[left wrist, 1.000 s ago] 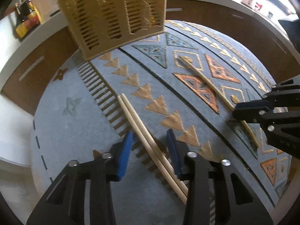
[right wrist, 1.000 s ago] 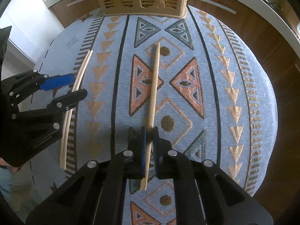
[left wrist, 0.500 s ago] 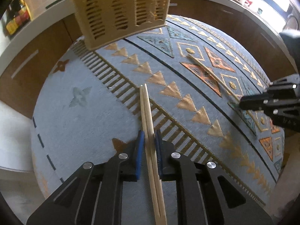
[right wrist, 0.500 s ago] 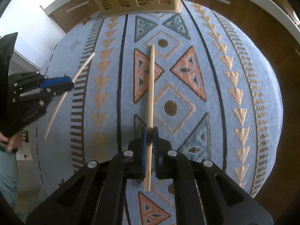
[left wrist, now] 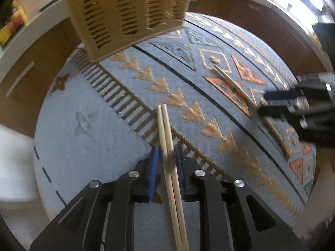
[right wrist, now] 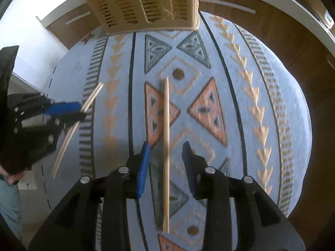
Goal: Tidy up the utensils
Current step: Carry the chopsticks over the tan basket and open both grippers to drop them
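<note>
- From the left wrist view, a blue patterned mat (left wrist: 88, 138) with orange triangles covers a table, with brown cabinet fronts (left wrist: 31, 77) around it.
- A tan woven basket (left wrist: 125, 12) stands at the far edge of the mat.
- The left gripper (left wrist: 166, 163) points down at the mat. A pair of chopsticks (left wrist: 168, 146) runs between its blue pads (left wrist: 153, 169).
- Its jaws have just been opening a little; the right pad seems to touch the pair, while the left pad stands a bit apart from it.
- At the right side, the right gripper (left wrist: 293, 104) hangs over a single chopstick (left wrist: 234, 84).
- From the right wrist view, the same mat (right wrist: 261, 83) fills the picture, and the basket (right wrist: 146, 4) is at the top.
- The right gripper (right wrist: 166, 163) has jaws that have just been opening; they stand apart, clear of the single chopstick (right wrist: 166, 138) on both sides.
- This chopstick lies between the pads and points toward the basket.
- At the left, the left gripper (right wrist: 69, 110) is around the pair of chopsticks (right wrist: 88, 102).
- A person's hand (right wrist: 8, 176) shows at the left edge.
</note>
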